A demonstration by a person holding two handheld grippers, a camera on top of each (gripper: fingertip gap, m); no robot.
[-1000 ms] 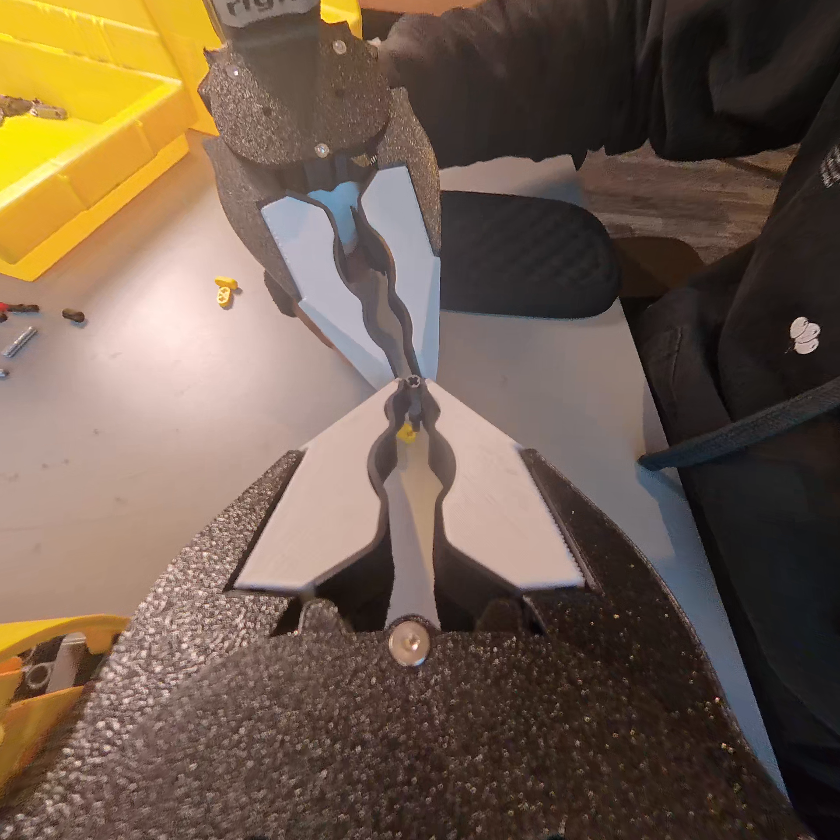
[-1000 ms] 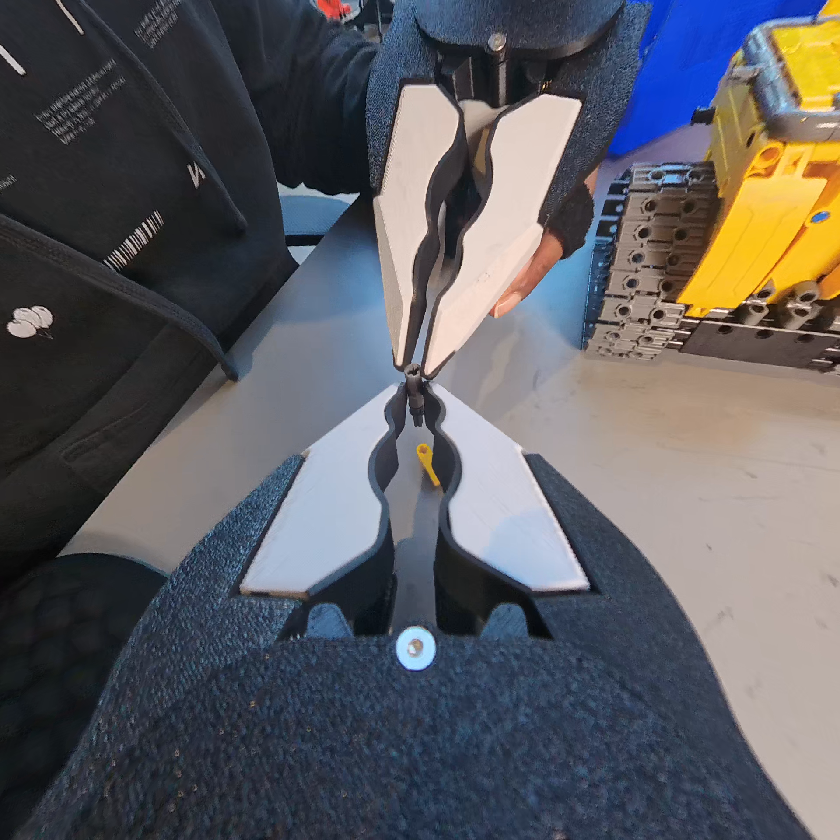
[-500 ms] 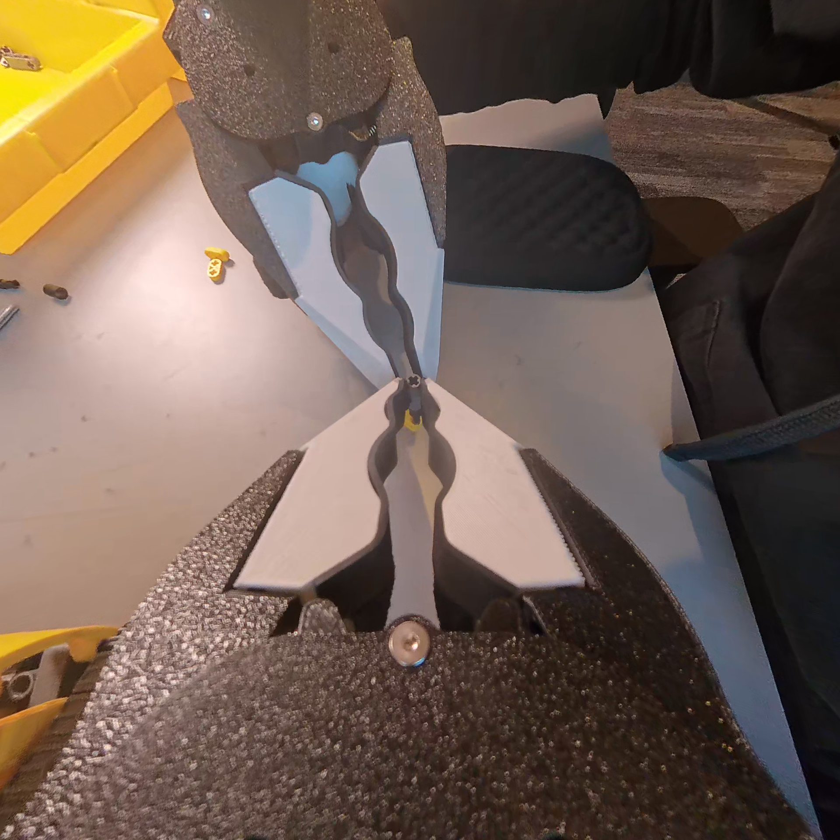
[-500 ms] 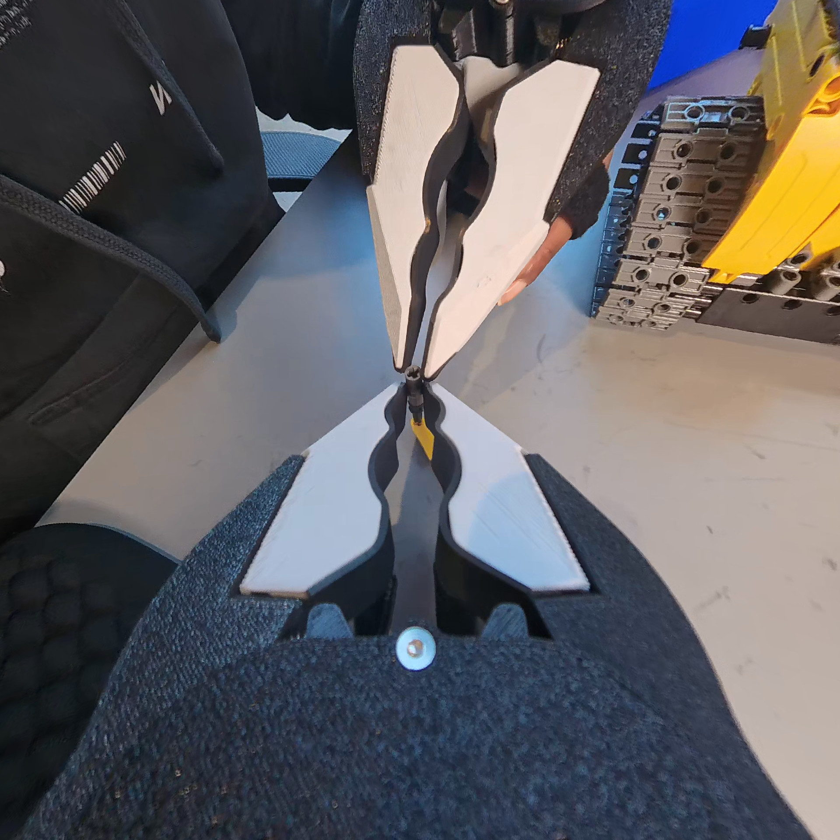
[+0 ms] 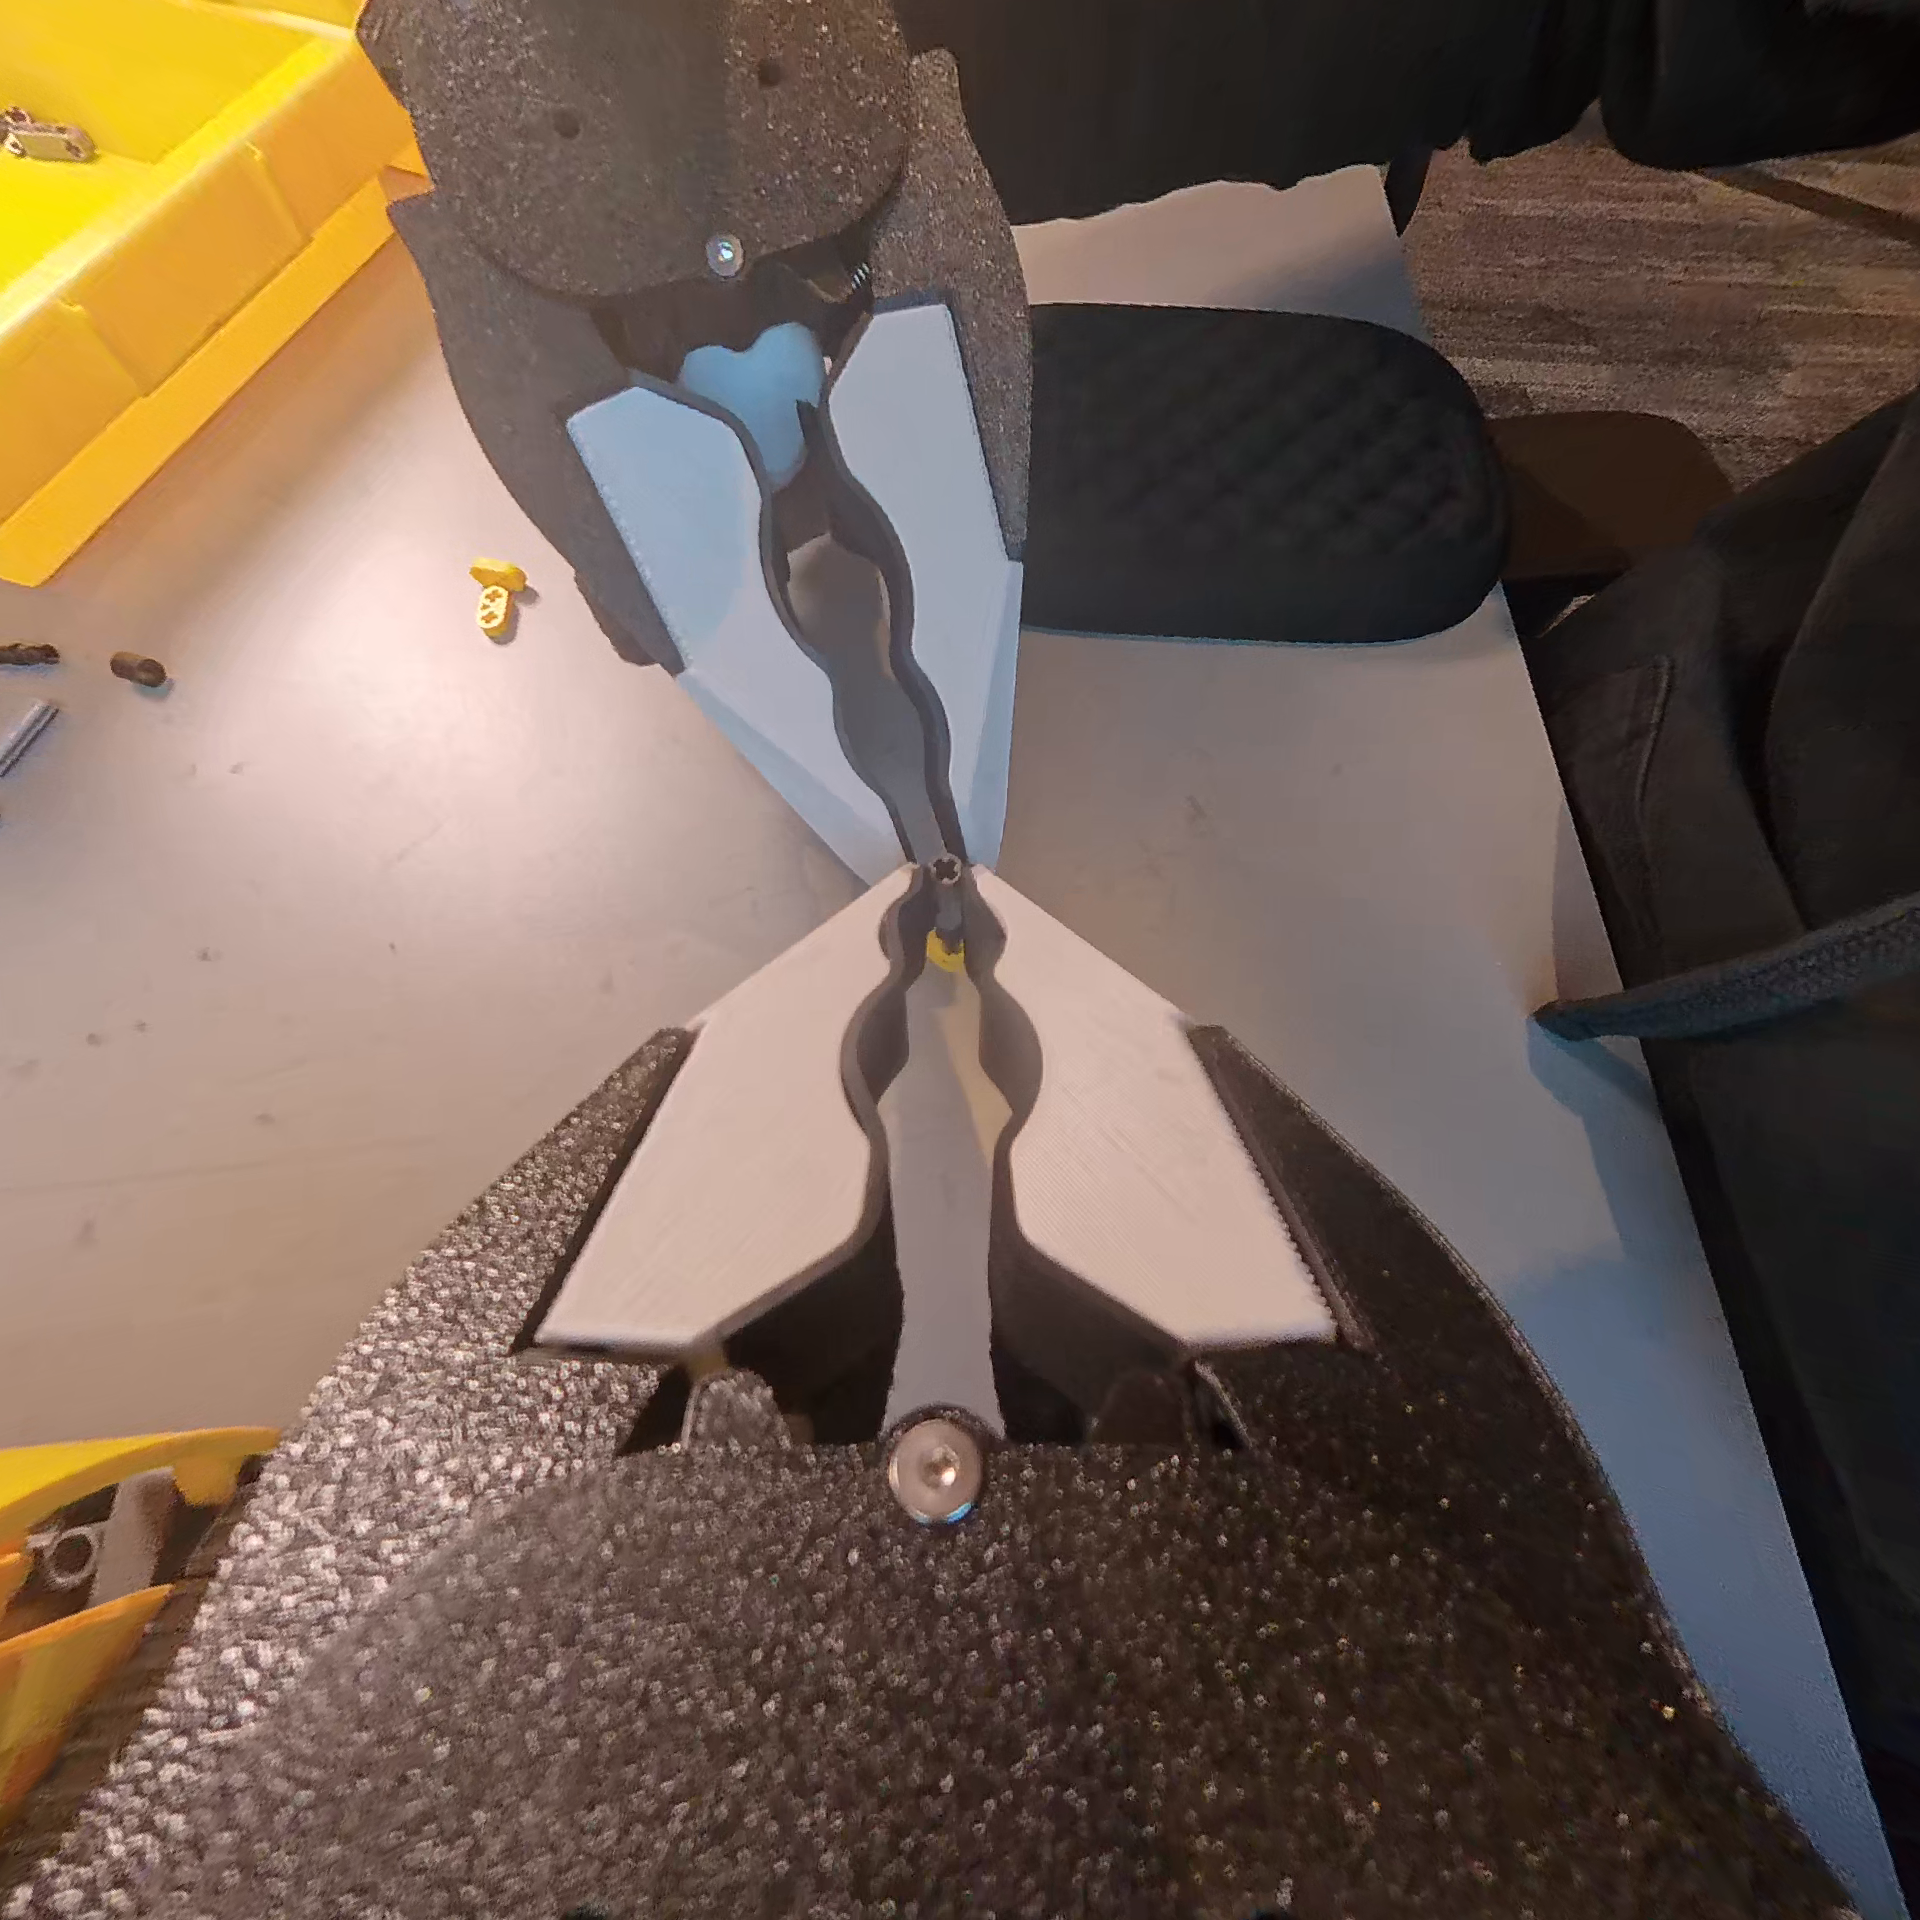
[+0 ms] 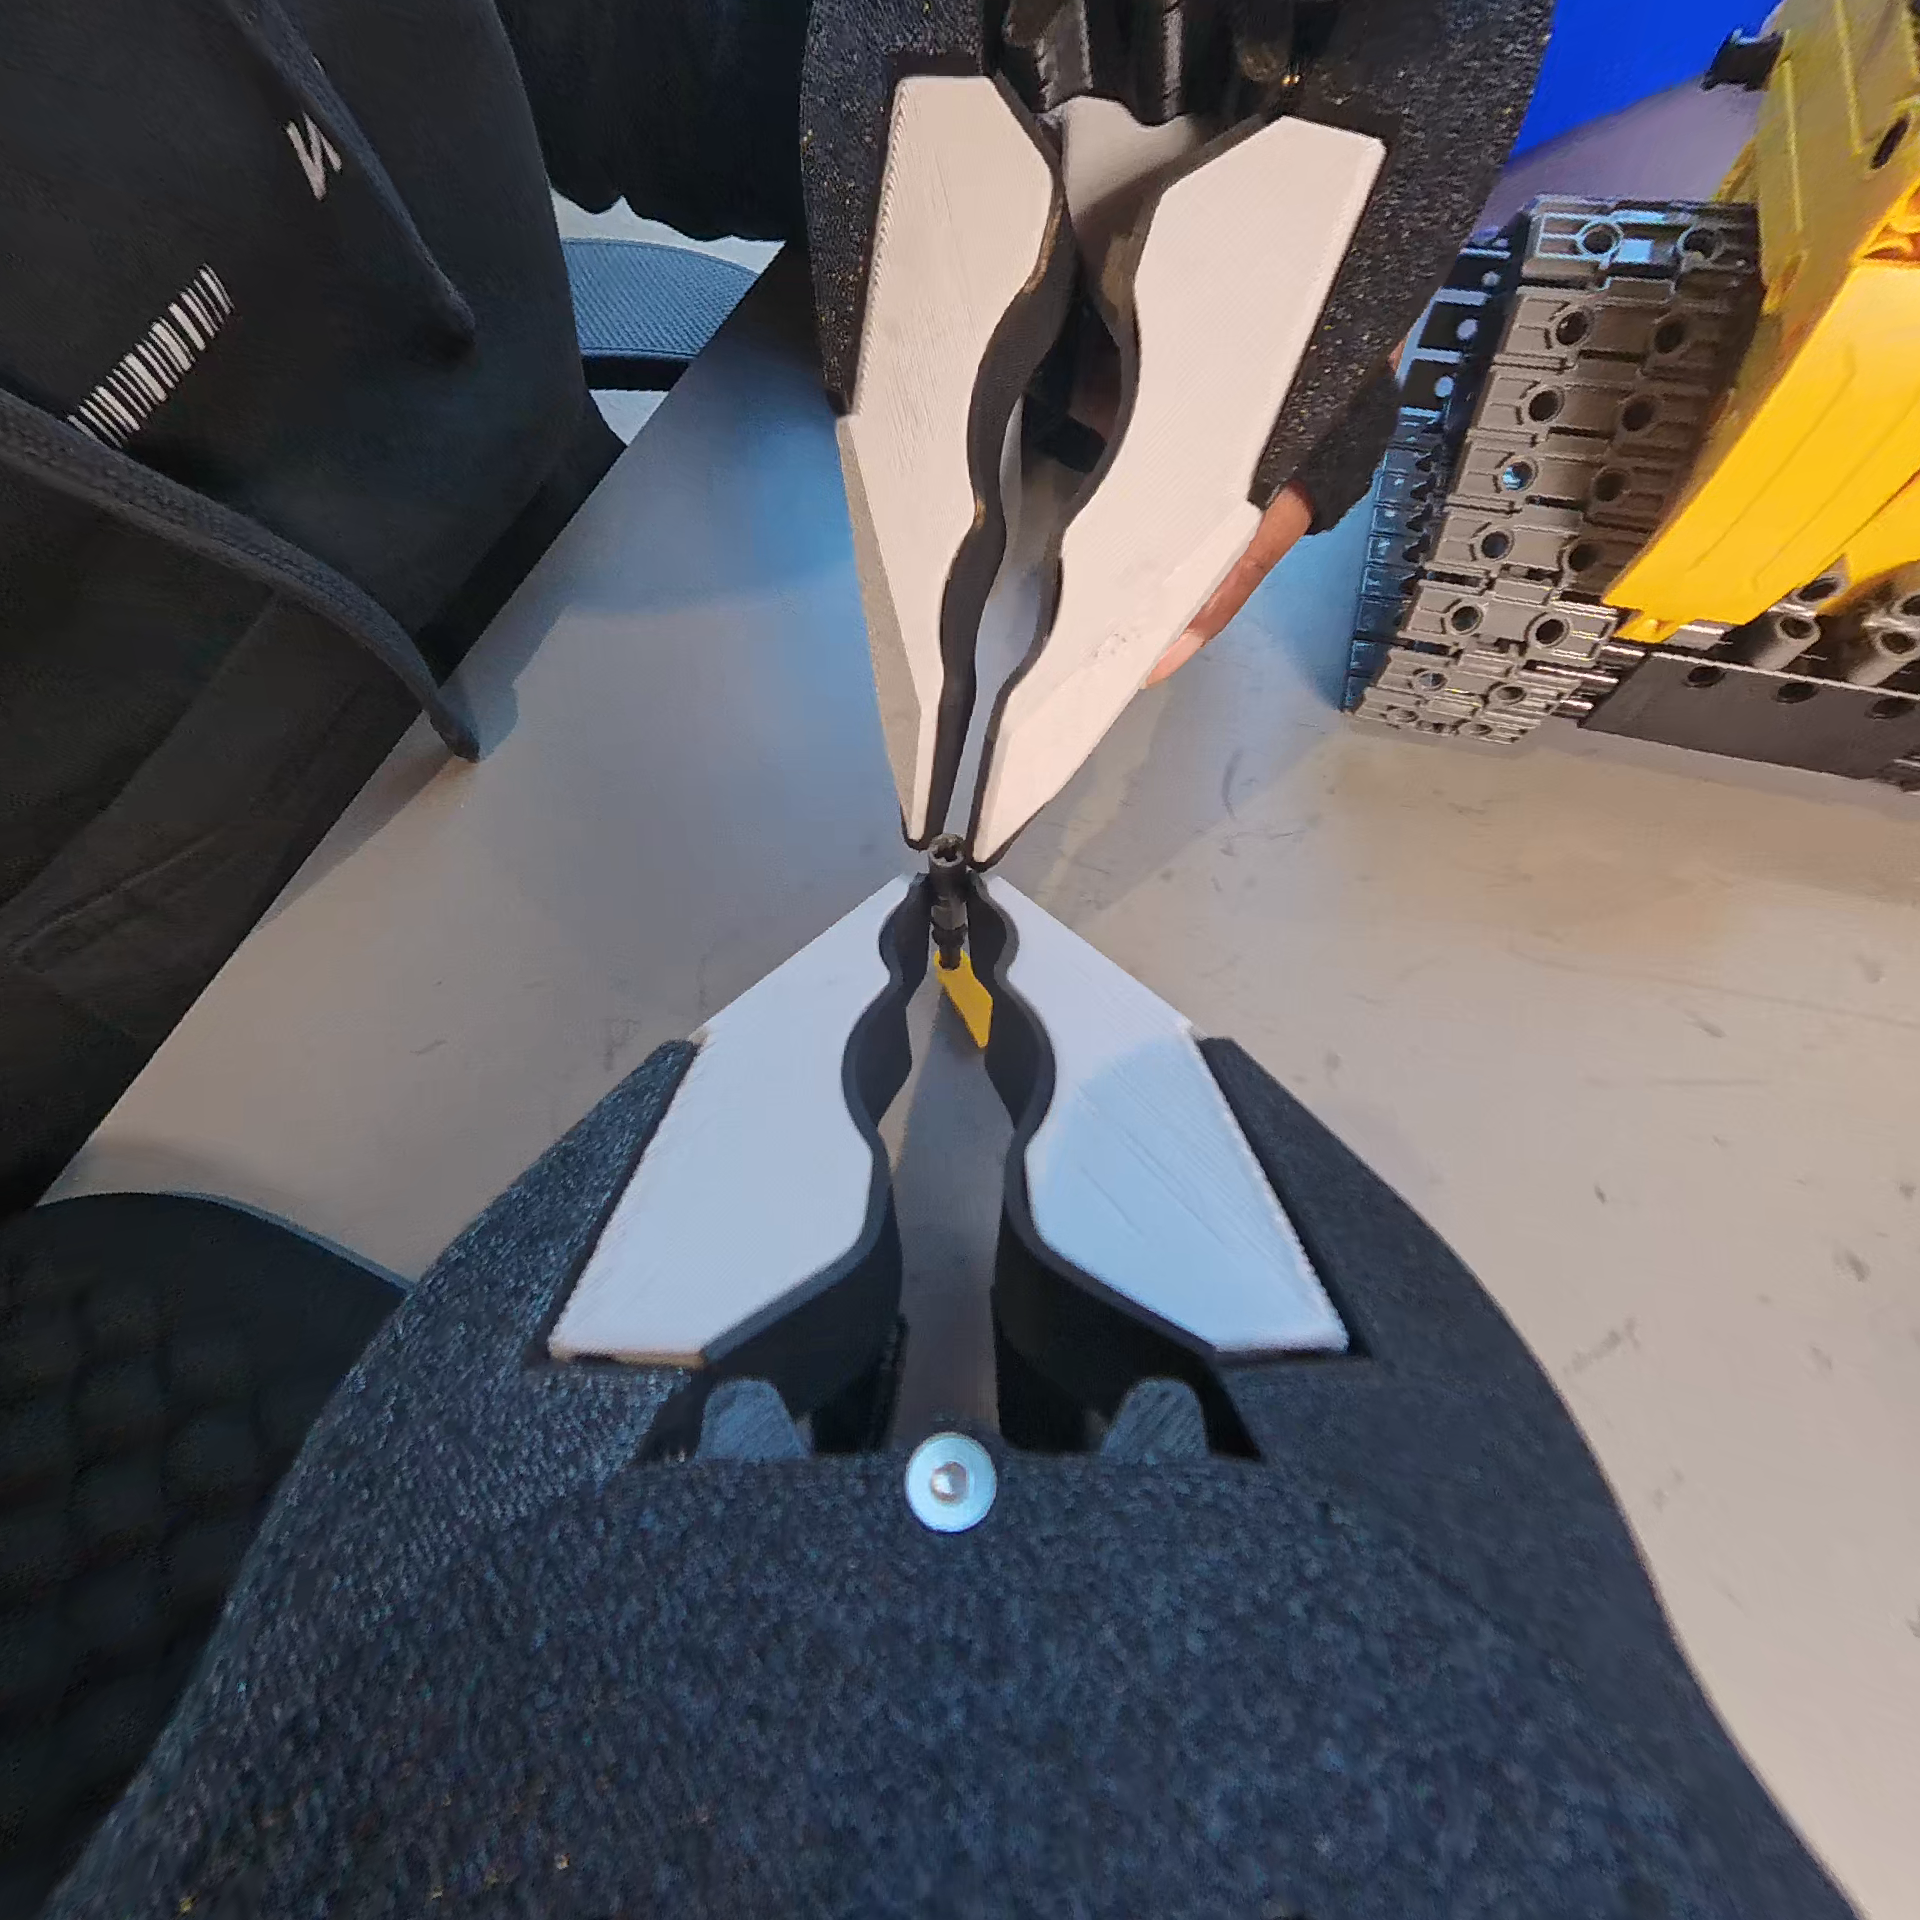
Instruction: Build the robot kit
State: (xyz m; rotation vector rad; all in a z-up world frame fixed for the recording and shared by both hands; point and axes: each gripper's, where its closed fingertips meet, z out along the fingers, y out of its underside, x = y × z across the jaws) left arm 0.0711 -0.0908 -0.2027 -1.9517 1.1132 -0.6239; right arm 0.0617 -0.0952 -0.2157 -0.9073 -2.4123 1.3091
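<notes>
a grey table [image 5: 343, 935] sits in front of a person in black clothes [image 6: 229, 436], next to a black chair pad [image 5: 1257, 468]. a yellow bin [image 5: 156, 260] stands at the far left of the table, and a small grey piece [image 5: 42, 138] lies in it. a little yellow piece [image 5: 497, 600] and a few dark bits [image 5: 137, 668] lie loose on the table near the bin. a big yellow and grey brick-built machine with tracks [image 6: 1621, 468] stands on the table too.

the left gripper [image 5: 943, 904] and the right gripper [image 6: 948, 902] meet tip to tip above the table. both have their jaws almost closed, with only a thin gap. a thin black pin [image 6: 948, 883] runs between the two tips and both grippers pinch it. i cannot tell which one holds it harder. a small yellow part [image 6: 966, 1000] sits on the pin, inside the jaws of the right gripper.

since a second ago the grippers have stayed tip to tip, and the yellow part has slid up closer to the tips.
</notes>
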